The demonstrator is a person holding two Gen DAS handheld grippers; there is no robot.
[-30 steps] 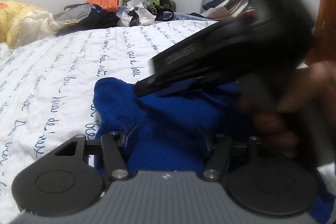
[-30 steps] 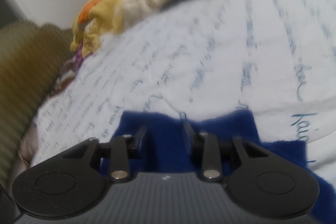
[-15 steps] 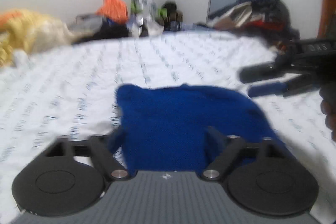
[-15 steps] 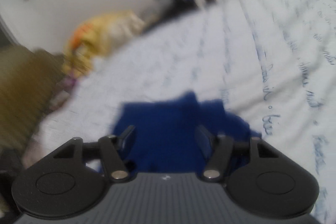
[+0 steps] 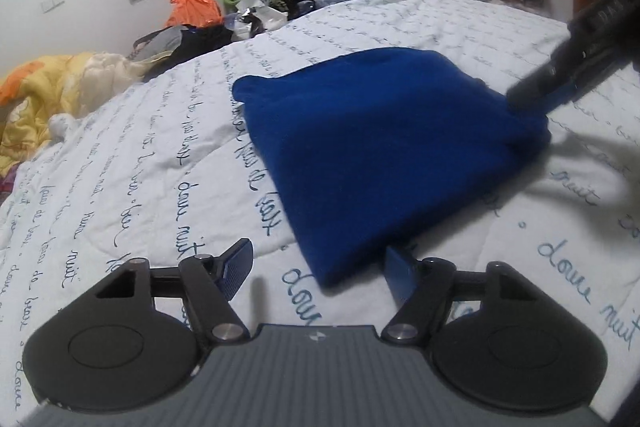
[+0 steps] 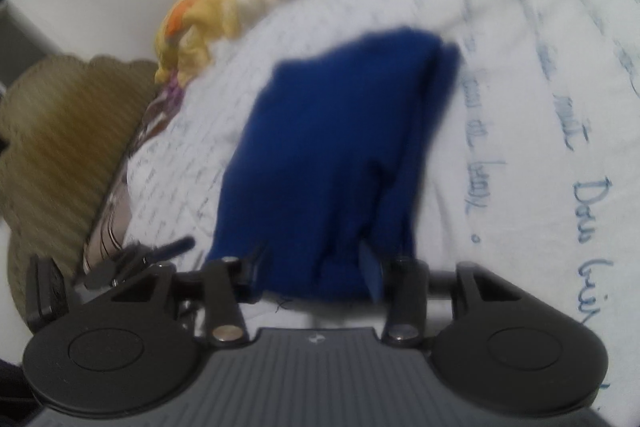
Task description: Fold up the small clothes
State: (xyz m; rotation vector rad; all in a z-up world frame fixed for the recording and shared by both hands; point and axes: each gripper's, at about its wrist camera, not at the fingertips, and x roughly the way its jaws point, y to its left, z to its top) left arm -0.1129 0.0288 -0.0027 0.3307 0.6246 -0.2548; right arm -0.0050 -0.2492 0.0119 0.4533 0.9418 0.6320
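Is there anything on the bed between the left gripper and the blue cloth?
Nothing visible. The left gripper sits right at the near corner of the folded blue cloth, jaws closing, with only bare printed bedsheet around. The right gripper is at the cloth's far corner.

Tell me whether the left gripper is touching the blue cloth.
Cannot tell. In the left wrist view the closing left gripper has its right finger meeting the blue cloth edge, with neither contact nor gap plain.

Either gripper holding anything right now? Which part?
Left gripper: nothing, jaws closing clear of the blue cloth. Right gripper: closing around the cloth's near edge; a firm hold cannot be told.
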